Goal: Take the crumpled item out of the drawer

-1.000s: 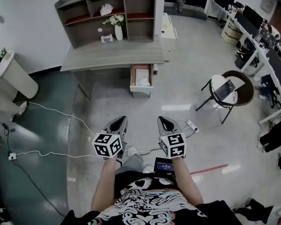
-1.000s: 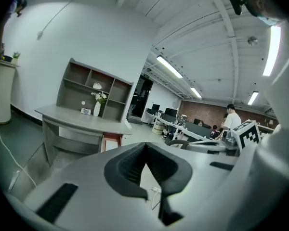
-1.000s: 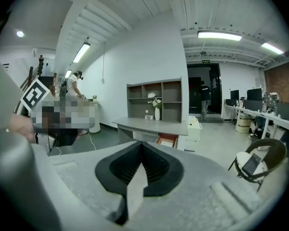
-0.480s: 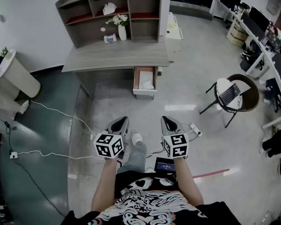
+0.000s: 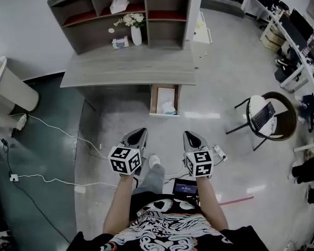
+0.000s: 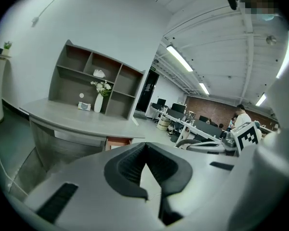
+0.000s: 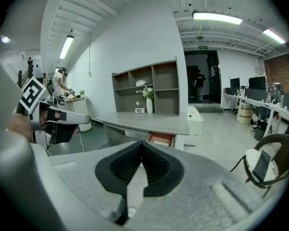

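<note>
An open drawer (image 5: 156, 99) juts out under the right end of the grey desk (image 5: 128, 67). Inside it a white crumpled item (image 5: 169, 107) lies on a flat white sheet. My left gripper (image 5: 136, 136) and right gripper (image 5: 191, 137) hang side by side above the floor, well short of the drawer, both shut and holding nothing. In the left gripper view the jaws (image 6: 145, 150) meet, and the drawer (image 6: 116, 141) shows just beyond them. The right gripper view also has the jaws (image 7: 142, 150) closed, with the drawer (image 7: 160, 139) ahead.
A shelf unit on the desk holds a vase of flowers (image 5: 132, 29) and small items. A chair with a laptop (image 5: 264, 113) stands at the right. White cables (image 5: 57, 132) cross the floor at the left, near a white bin (image 5: 10, 90). A power strip (image 5: 219, 152) lies beside my right gripper.
The person has walked towards the desk, so the desk and drawer are nearer and lower in the head view. Both grippers have stayed shut and side by side.
</note>
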Tool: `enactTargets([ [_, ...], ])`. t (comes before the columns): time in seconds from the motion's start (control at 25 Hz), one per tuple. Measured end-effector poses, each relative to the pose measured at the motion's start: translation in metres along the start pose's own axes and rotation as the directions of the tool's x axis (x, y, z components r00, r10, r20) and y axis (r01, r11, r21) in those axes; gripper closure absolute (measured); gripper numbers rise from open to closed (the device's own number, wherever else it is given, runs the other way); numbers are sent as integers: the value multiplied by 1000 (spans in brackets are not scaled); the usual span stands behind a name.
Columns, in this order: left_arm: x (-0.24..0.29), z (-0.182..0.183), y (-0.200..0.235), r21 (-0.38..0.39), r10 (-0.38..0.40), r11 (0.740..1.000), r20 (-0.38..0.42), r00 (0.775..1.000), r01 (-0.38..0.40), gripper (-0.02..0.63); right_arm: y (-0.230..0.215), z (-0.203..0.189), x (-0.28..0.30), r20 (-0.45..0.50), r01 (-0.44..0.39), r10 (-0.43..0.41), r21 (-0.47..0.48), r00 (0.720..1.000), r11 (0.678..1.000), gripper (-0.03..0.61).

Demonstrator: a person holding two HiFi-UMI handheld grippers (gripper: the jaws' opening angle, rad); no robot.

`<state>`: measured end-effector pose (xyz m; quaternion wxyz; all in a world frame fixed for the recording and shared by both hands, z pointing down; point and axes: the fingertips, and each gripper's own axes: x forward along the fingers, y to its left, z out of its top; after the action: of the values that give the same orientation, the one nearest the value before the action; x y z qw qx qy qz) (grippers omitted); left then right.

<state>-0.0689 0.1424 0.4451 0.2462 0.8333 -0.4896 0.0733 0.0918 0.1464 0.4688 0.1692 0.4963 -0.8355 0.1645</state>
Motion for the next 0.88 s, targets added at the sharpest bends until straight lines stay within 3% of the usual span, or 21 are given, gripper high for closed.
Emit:
enactTargets([
  [0.36, 112, 61, 68, 1, -59, 998, -48, 997, 59, 612, -51, 56, 112, -15, 32, -32, 41, 999, 999, 574],
  [0.56, 146, 74, 80, 8, -99, 995, -82, 992, 100, 612, -79, 85, 130, 29, 76, -79, 100, 996, 992, 574],
  [0.88, 176, 97, 89, 11, -90, 996, -64, 994, 90, 611, -99, 84, 152, -15, 51, -50, 95, 999, 994, 574],
])
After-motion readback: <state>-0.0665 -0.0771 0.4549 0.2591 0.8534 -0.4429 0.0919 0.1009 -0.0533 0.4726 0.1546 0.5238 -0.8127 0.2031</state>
